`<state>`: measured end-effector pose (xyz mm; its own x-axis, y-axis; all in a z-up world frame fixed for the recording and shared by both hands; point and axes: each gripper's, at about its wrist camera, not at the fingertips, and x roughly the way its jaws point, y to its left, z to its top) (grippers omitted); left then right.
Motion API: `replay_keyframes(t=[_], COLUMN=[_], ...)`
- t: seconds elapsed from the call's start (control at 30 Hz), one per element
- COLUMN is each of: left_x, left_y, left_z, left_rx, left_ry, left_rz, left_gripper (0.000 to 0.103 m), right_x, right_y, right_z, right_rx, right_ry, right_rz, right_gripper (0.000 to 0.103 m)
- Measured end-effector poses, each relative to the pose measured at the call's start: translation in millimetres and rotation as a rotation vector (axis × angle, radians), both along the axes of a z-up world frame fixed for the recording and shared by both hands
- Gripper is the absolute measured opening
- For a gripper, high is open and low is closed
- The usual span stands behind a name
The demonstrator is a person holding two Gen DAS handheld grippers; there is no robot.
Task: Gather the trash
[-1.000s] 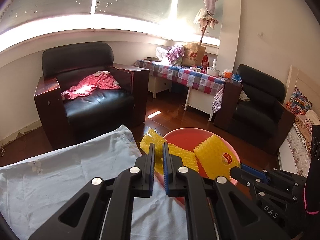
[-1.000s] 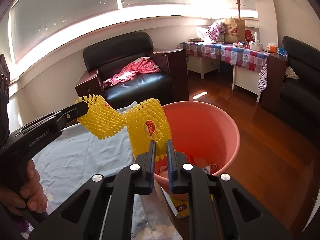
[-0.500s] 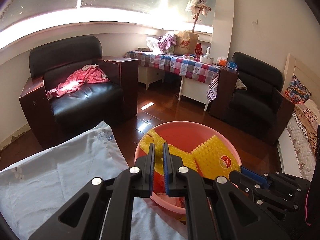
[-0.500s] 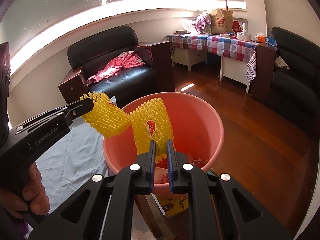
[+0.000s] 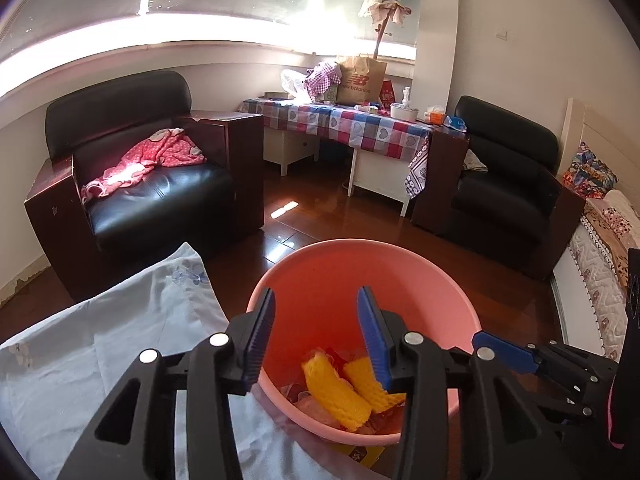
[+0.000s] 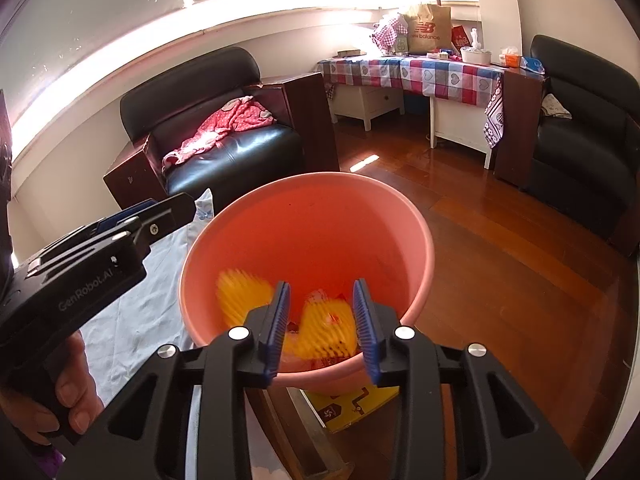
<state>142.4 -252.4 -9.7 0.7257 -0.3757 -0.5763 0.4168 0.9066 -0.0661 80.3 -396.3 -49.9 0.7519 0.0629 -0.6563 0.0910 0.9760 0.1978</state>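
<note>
A pink plastic bin (image 5: 436,292) (image 6: 420,232) stands on the wooden floor beside the cloth-covered surface. Yellow foam fruit netting (image 5: 334,394) (image 6: 320,330) lies loose inside it, blurred in the right wrist view, on top of other wrappers. My left gripper (image 5: 316,314) hovers over the bin's near rim, jaws opening, nothing between the pads. My right gripper (image 6: 320,310) also hangs above the bin with jaws opening and nothing gripped. The right gripper's blue-tipped fingers (image 5: 500,348) show at the right of the left view; the left gripper, held in a hand (image 6: 72,404), shows at the left of the right view.
A pale blue cloth (image 5: 100,360) covers the surface at the left. A yellow box (image 6: 352,408) lies under the bin. A black armchair (image 5: 140,184) with a pink garment stands behind, a checked-cloth table (image 5: 344,124) and a second armchair (image 5: 508,188) further back, a bed (image 5: 600,260) at right.
Both grippers came down over the bin and opened. The yellow netting they were stretching between them has dropped into the bin.
</note>
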Motion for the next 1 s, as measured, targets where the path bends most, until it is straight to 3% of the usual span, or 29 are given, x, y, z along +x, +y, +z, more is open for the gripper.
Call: replay_keyframes(t=[1.0], left_x=[-16], left_y=[-5], left_z=[11], left_rx=[0.020], left_ry=[-0.036], left_rz=[0.028], left_gripper=[0.042], right_x=[-5], right_y=[5], right_z=[2], right_rx=[-0.009], right_ry=[-0.002], right_rz=[0.012], right_gripper=[0.033])
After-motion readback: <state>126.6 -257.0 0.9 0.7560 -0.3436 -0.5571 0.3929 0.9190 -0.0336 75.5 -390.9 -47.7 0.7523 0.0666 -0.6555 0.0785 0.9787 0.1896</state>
